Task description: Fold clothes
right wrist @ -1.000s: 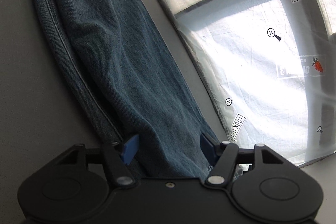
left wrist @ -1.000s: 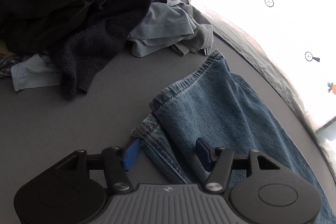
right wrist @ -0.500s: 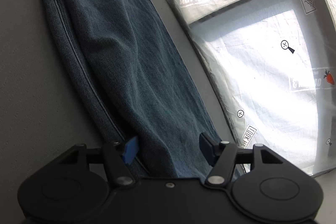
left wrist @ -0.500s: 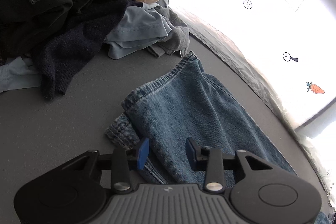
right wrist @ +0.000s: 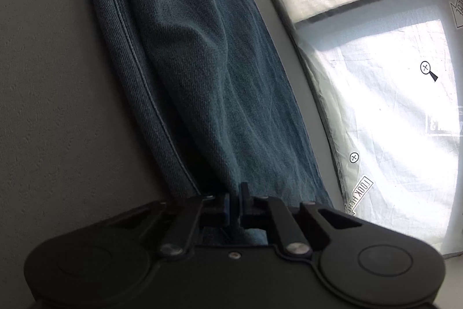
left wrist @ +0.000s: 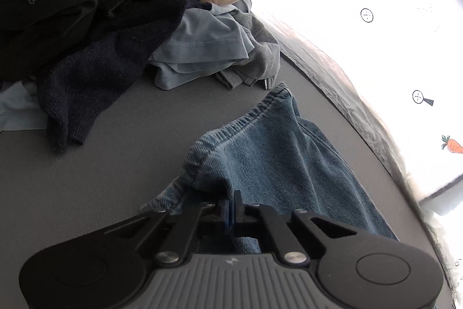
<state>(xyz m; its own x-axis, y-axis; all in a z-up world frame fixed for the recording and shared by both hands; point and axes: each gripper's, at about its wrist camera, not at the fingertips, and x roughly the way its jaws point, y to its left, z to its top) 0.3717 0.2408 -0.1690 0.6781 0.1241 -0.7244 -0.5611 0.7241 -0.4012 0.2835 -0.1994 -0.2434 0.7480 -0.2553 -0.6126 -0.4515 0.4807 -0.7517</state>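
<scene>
Nearest in each wrist view, both tools are pinched closed on the jeans. The left gripper has its blue pads pressed together on a bunched fold of denim just behind the waistband. The right gripper is clamped the same way on the far end of the jeans, beside the side seam. The jeans lie stretched along the grey table, close to its edge, where a white printed sheet hangs below. Beyond the waistband, near but apart from it, sits a pile of unfolded clothes: dark knits, a pale blue shirt, grey fabric.

The step in hand looks like lifting both ends to fold the jeans. Raise both grips together and keep the cloth lightly taut so the legs stay aligned. Carry one end over the other without dragging the waistband into the pile, and lay it down squarely before letting go.
</scene>
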